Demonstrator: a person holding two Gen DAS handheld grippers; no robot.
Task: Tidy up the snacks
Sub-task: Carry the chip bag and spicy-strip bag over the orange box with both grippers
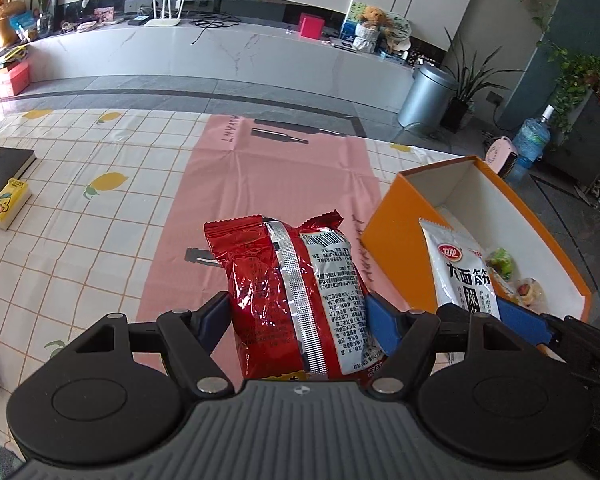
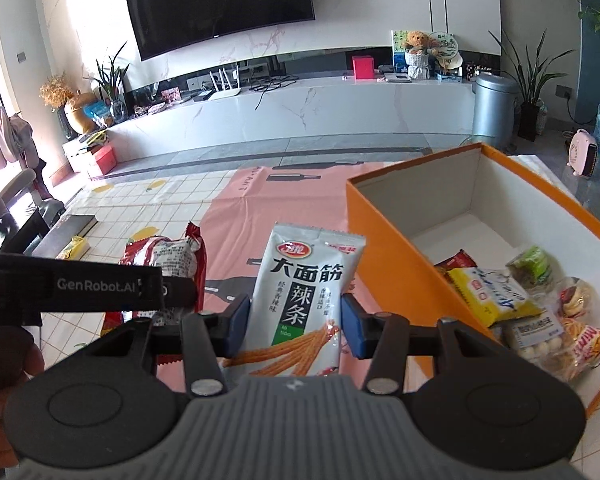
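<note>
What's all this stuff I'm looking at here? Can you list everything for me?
red snack bag: one, red and silver, held in the left hand-held gripper
white snack packet: one, white with orange sticks printed, held in the right hand-held gripper
orange box: one, orange outside, white inside, right of the pink mat, several snacks in it
pink mat: one, on the checked tablecloth
black book: one, far left on the table
yellow pack: one, beside the book
hand-held grippers: two, black with blue pads
</note>
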